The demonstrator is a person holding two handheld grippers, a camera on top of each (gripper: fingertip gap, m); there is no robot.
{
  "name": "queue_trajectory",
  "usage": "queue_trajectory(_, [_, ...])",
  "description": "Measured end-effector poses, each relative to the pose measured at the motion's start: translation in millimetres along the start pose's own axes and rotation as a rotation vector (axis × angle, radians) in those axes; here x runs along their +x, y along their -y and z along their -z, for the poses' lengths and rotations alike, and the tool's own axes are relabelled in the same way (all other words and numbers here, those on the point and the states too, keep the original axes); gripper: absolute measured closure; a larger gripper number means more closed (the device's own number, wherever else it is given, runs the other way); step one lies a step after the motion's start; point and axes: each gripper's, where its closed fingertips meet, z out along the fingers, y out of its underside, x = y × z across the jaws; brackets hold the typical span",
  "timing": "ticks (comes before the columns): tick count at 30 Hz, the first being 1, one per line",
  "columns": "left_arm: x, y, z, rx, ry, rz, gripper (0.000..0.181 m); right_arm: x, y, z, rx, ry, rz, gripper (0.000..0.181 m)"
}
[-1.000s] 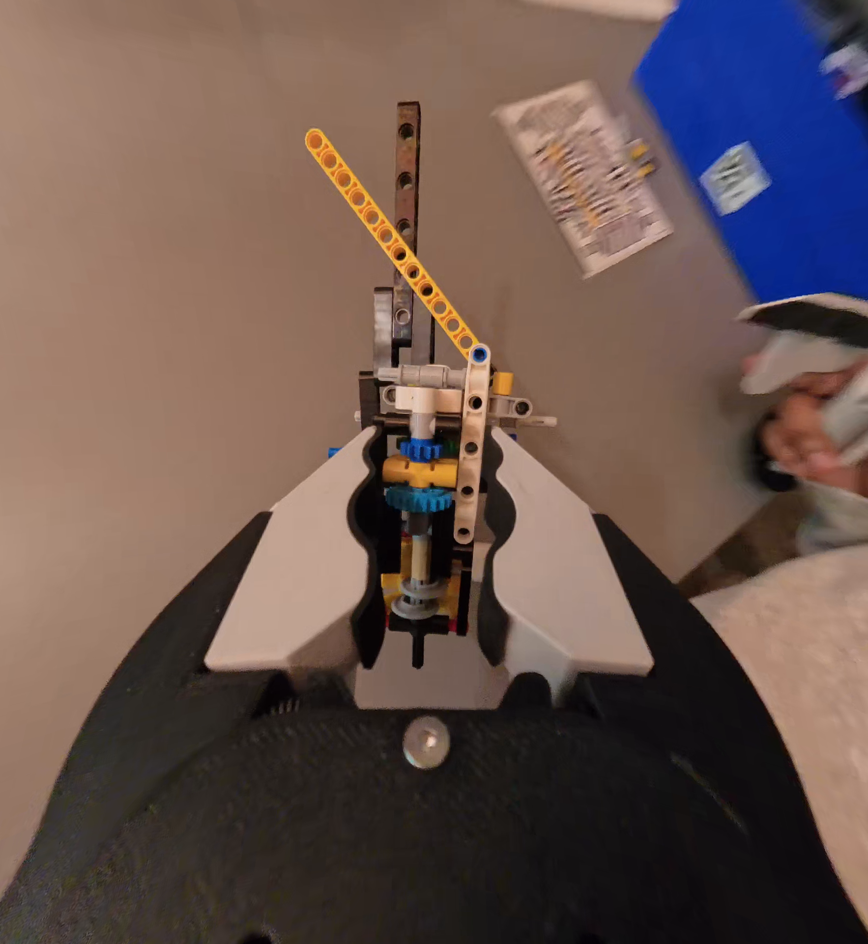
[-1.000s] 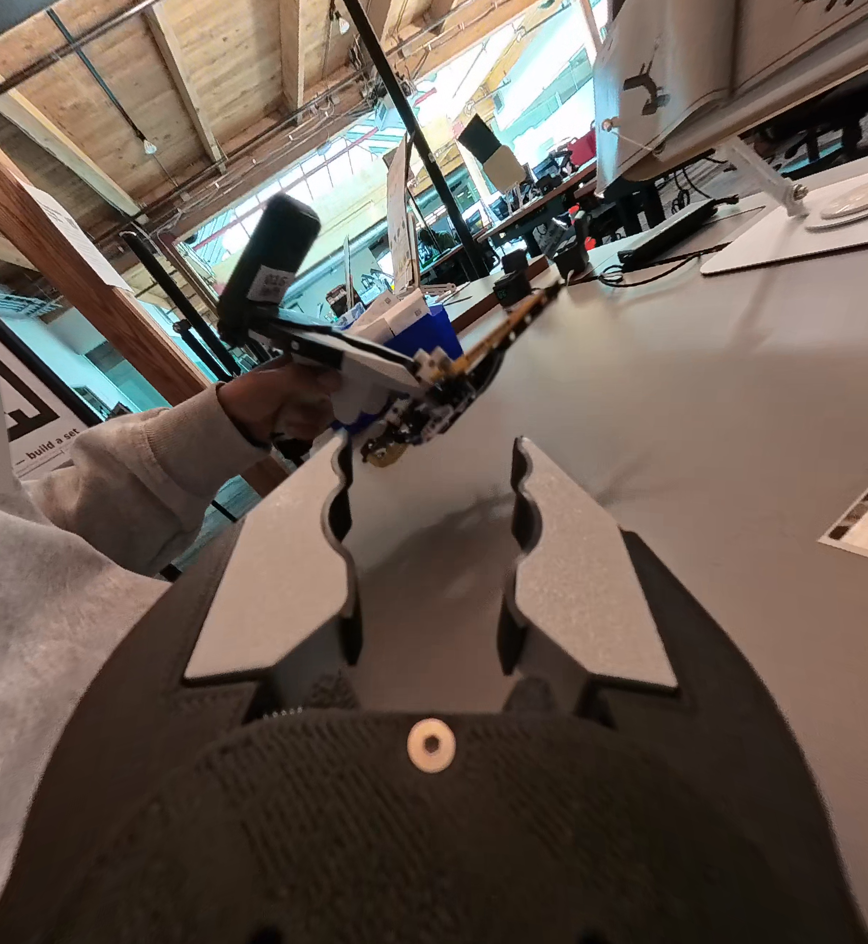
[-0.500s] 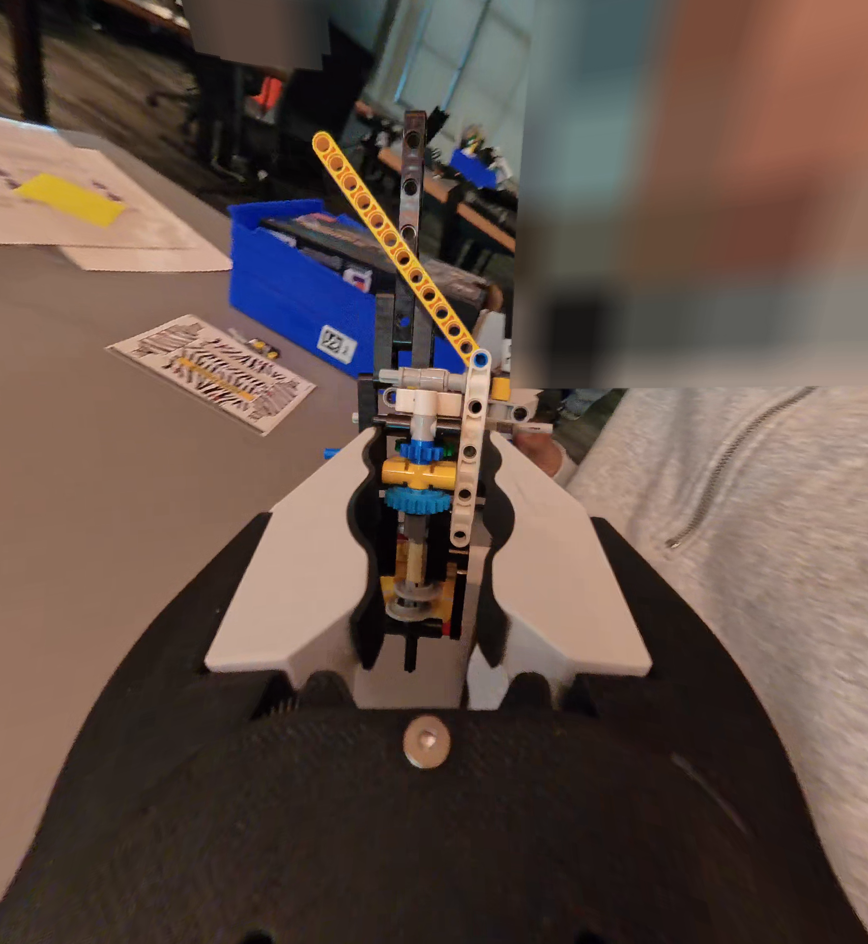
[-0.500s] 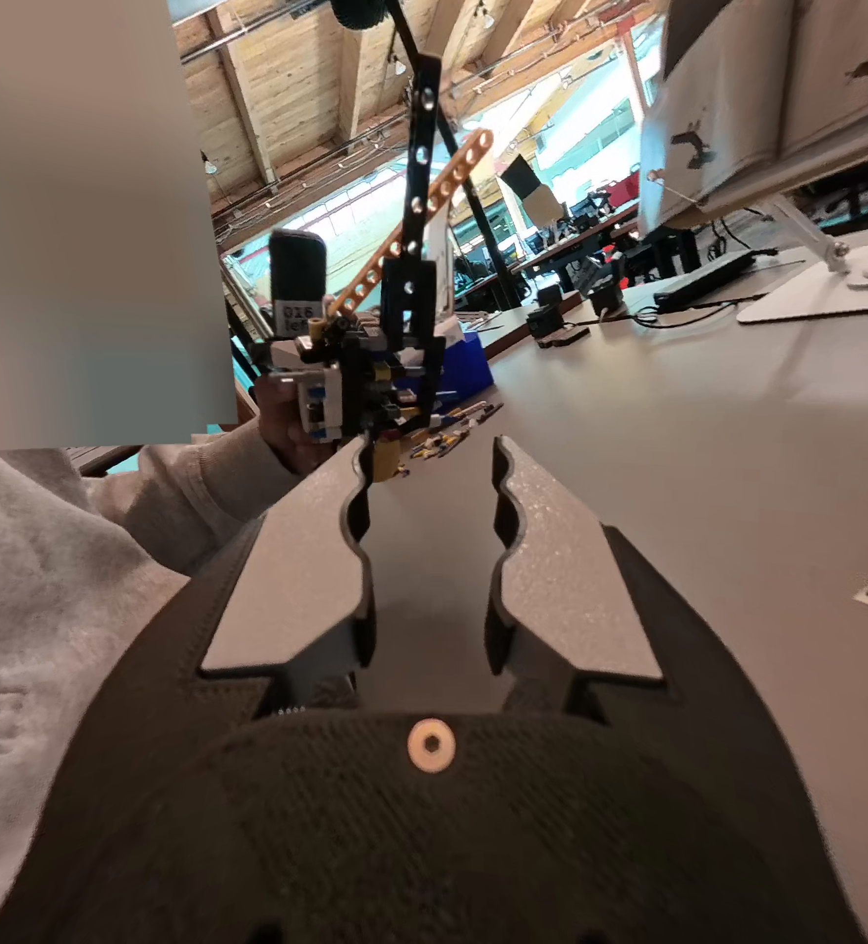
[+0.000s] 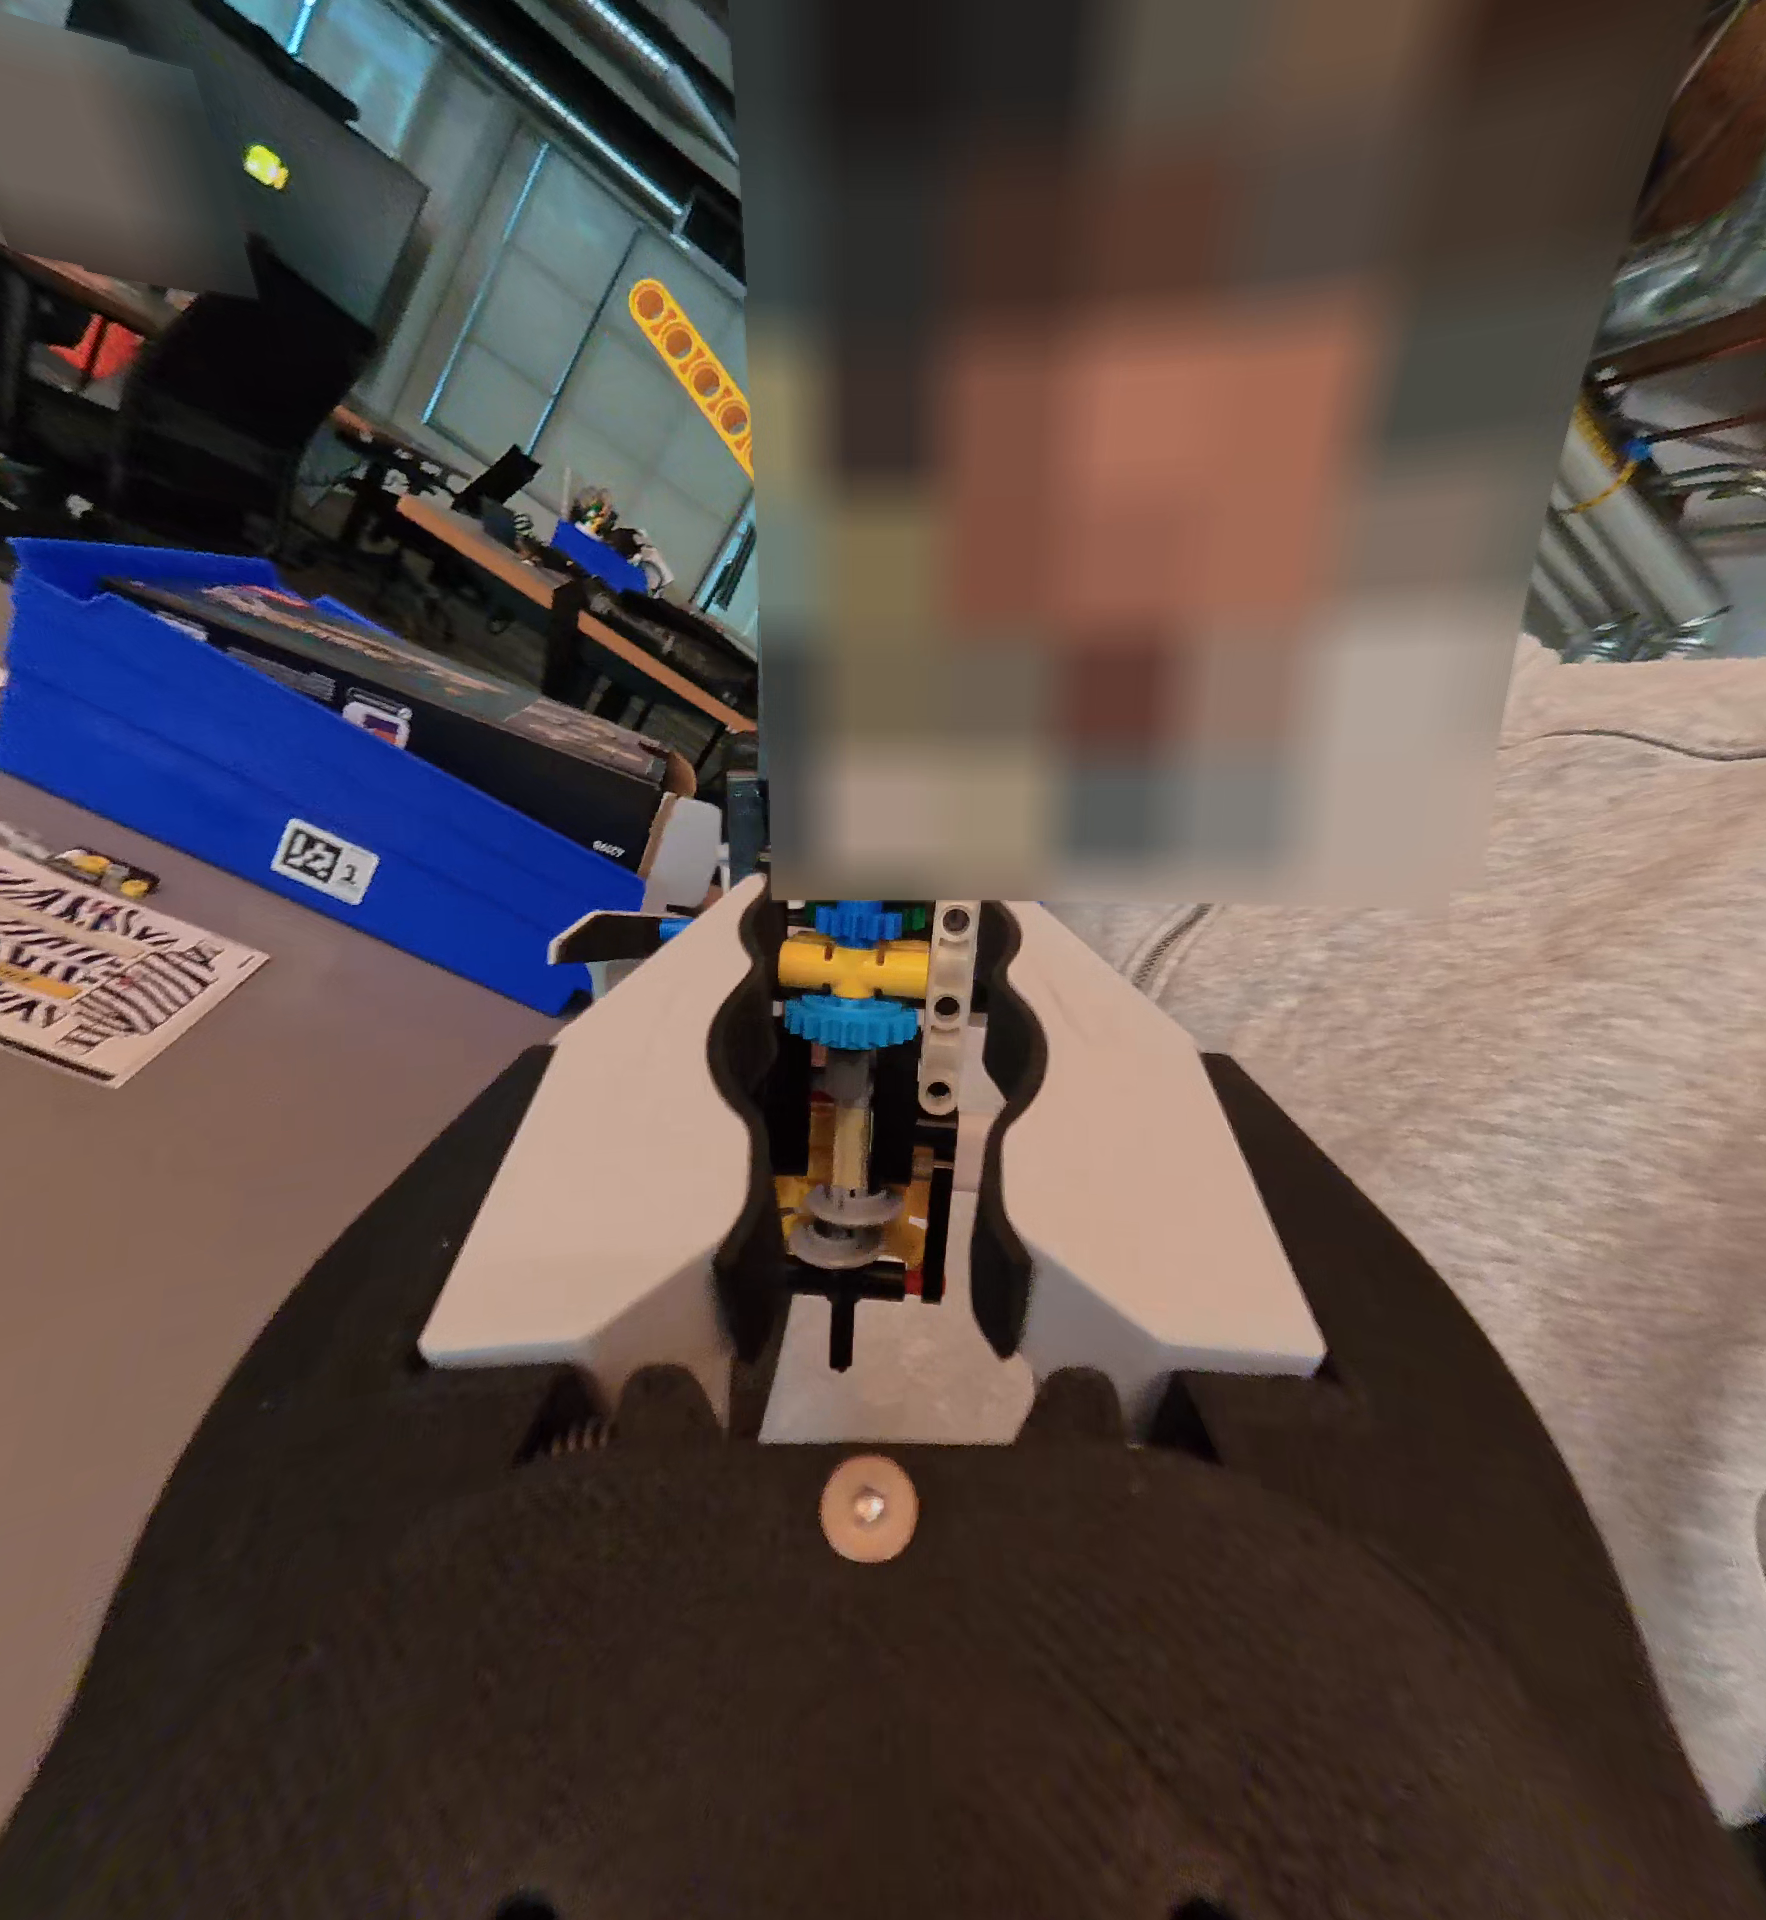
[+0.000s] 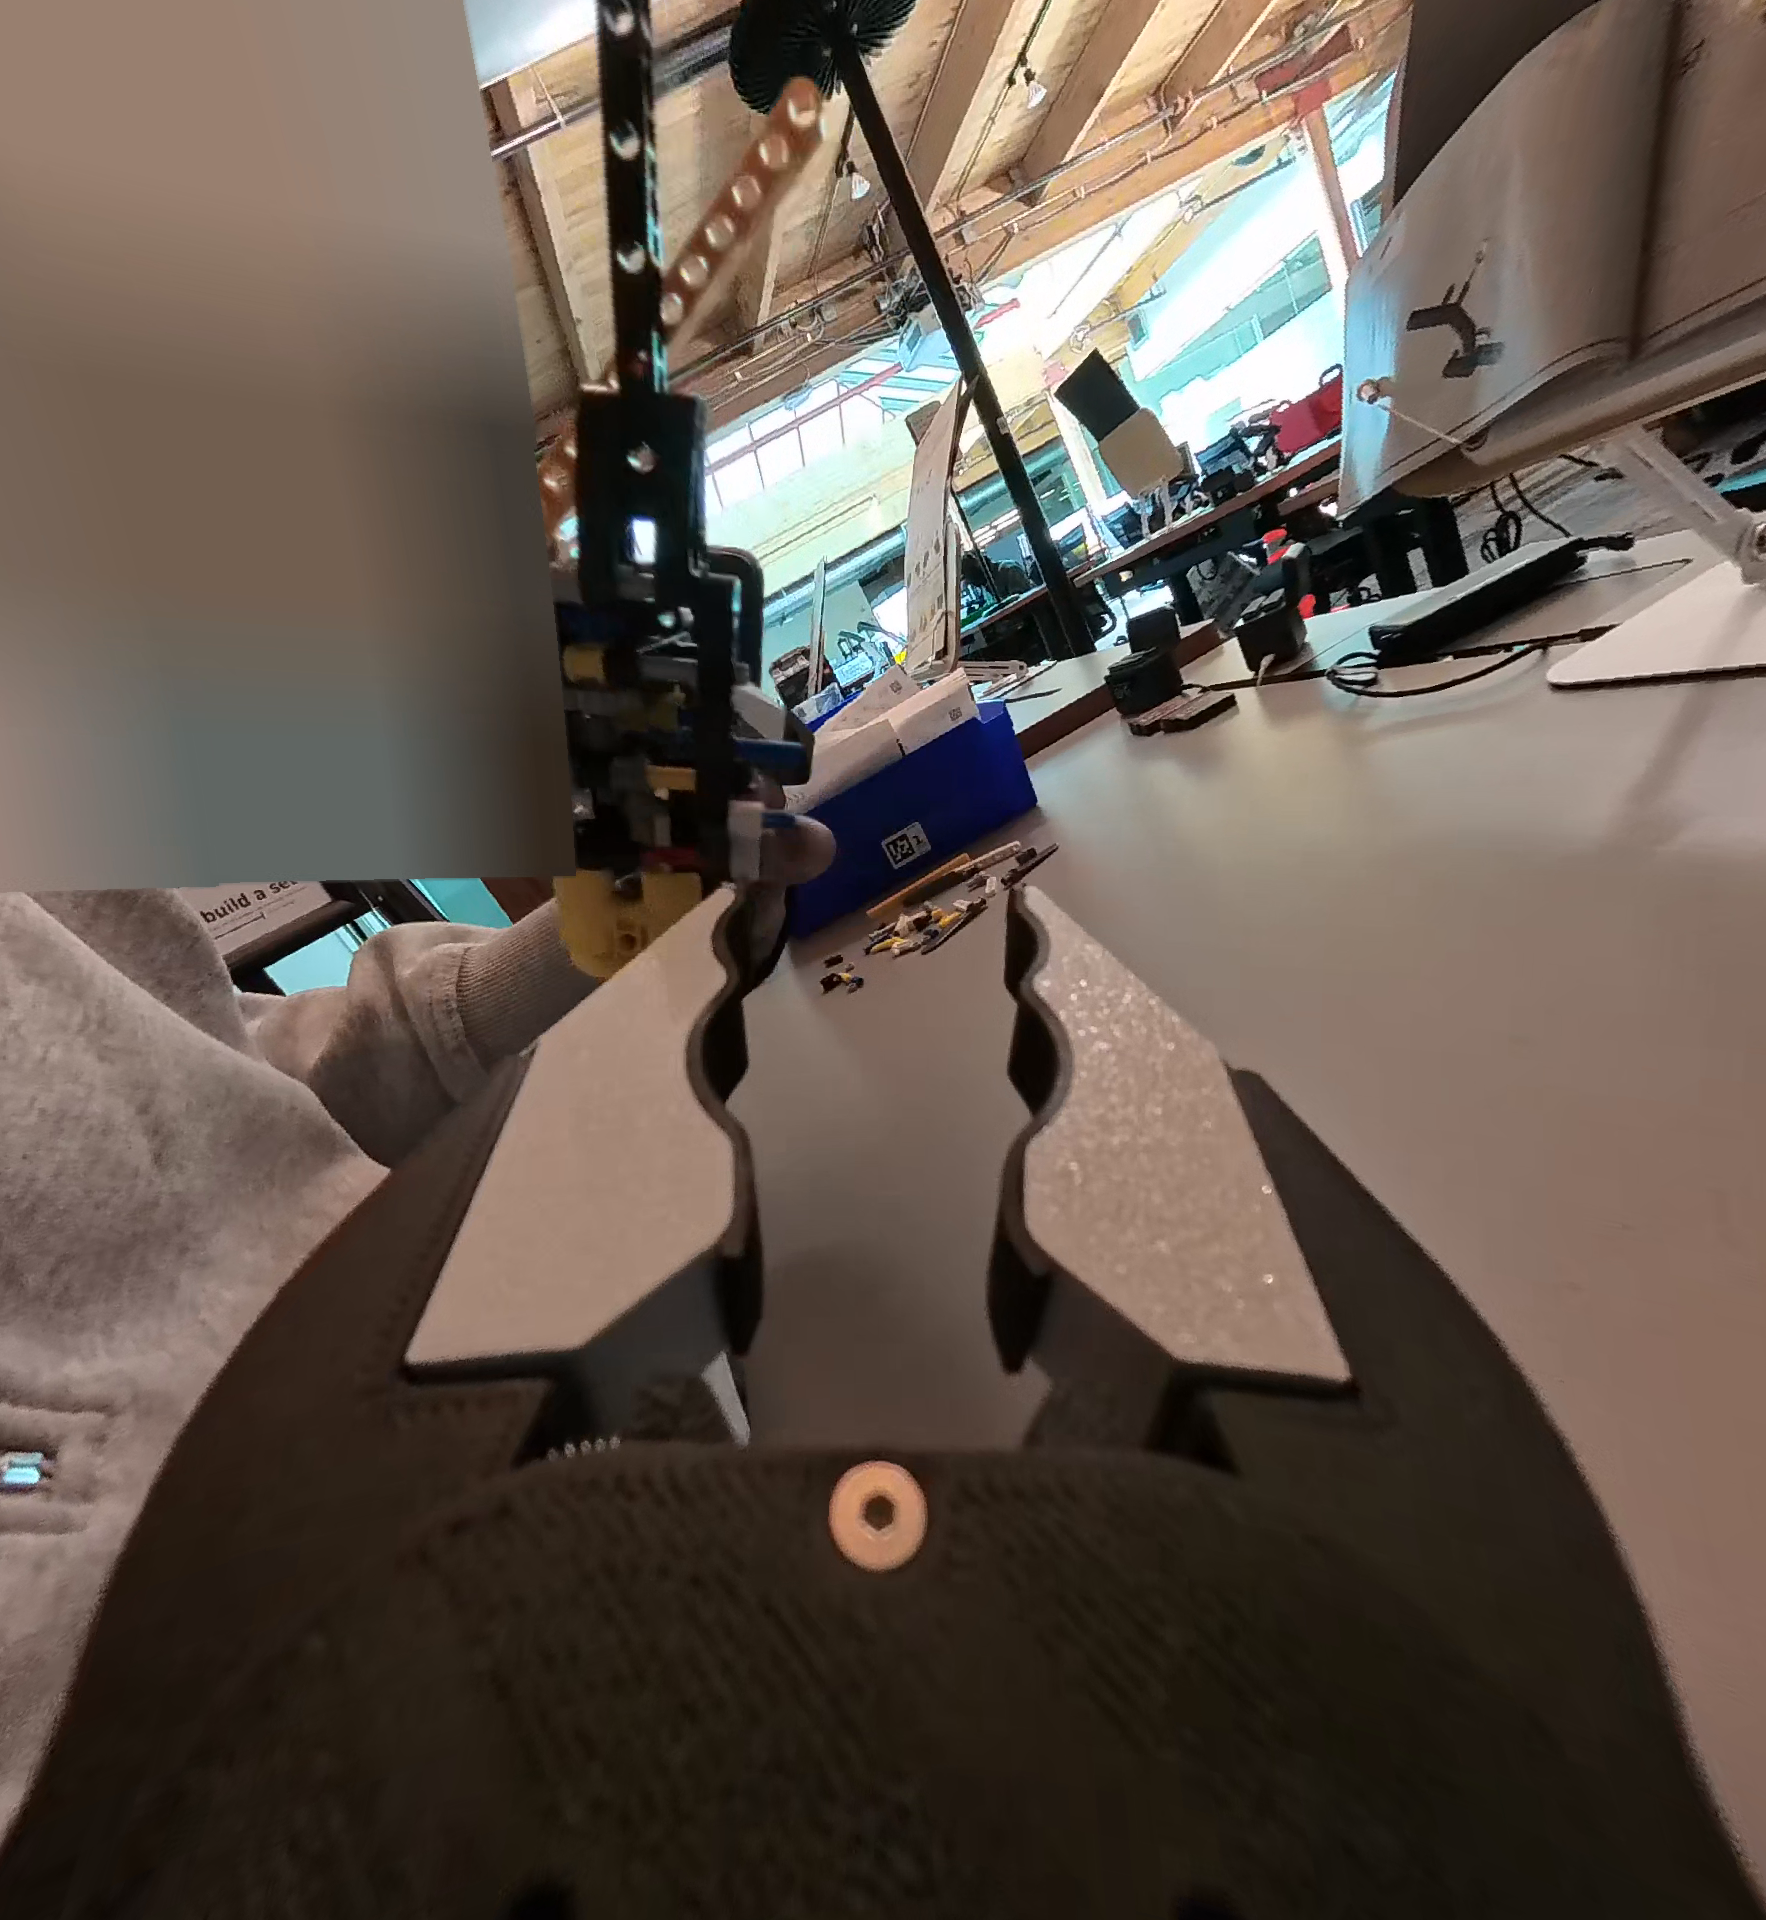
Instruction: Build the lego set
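My left gripper (image 5: 874, 914) is shut on a lego assembly (image 5: 863, 1049) of black frame, blue gears, yellow parts and a white beam. It holds it upright above the table. A long yellow beam (image 5: 692, 369) sticks up from it; a mosaic patch hides the upper part. In the right wrist view the assembly (image 6: 650, 665) stands at upper left, with its black beam (image 6: 627, 187) and the yellow beam (image 6: 744, 208) pointing up. My right gripper (image 6: 868, 909) is open and empty, low over the grey table, just right of the assembly.
A blue bin (image 5: 266, 758) holding a box sits on the table (image 5: 235, 1195); it shows in the right wrist view too (image 6: 920, 821). A sticker sheet (image 5: 48, 956) lies at left. Several loose small lego parts (image 6: 931, 909) lie beyond my right gripper. A grey-sleeved person (image 5: 1533, 1143) is close by.
My left gripper has tilted the assembly up from pointing at the table to upright. The right gripper has moved closer to the assembly and stays open.
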Motion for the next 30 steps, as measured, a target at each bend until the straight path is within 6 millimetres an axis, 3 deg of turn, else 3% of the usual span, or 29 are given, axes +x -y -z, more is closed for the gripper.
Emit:
queue_trajectory(15, [29.4, 27.0, 13.3, 0.150, -0.235, 0.077, 0.147, -0.1, 2.8, 2.5, 0.013, 0.002, -0.003, 0.134])
queue_trajectory(26, [39.8, 24.6, 11.5, 0.095, -0.275, 0.068, 0.147, -0.8, 2.8, 2.4, 0.016, 0.010, -0.010, 0.134])
queue_trajectory(30, [38.3, 13.4, 8.5, 0.037, -0.287, 0.091, 0.147, -19.9, 13.7, 1.3, 0.088, 0.138, -0.086, 0.135])
